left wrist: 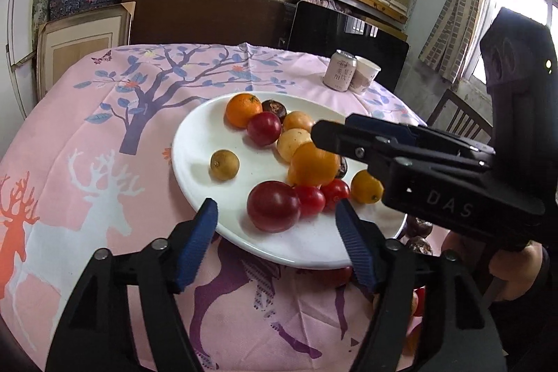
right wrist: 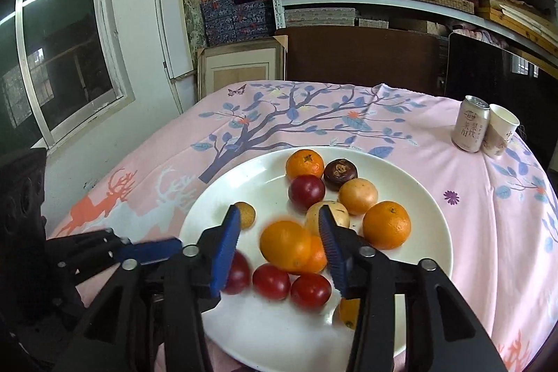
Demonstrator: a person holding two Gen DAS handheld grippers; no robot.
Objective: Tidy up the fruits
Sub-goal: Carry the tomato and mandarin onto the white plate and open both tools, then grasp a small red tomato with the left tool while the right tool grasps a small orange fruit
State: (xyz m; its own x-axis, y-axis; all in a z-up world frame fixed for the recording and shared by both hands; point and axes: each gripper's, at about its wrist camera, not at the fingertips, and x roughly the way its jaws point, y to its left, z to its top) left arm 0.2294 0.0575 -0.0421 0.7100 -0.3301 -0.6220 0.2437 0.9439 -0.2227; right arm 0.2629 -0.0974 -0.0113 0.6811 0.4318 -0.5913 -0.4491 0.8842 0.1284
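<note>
On the worktop (right wrist: 436,114), a white plate (right wrist: 432,215) holds the fruits (right wrist: 385,225); both spread, the left hand-held gripper (left wrist: 275,232) and right hand-held gripper (right wrist: 280,248) hover at its near rim, gripping nothing.

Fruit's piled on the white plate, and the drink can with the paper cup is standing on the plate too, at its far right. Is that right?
Not quite. The drink can and paper cup stand on the pink tablecloth, well apart from the white plate. The right wrist view shows it. The fruit is on the plate as you say.
</note>
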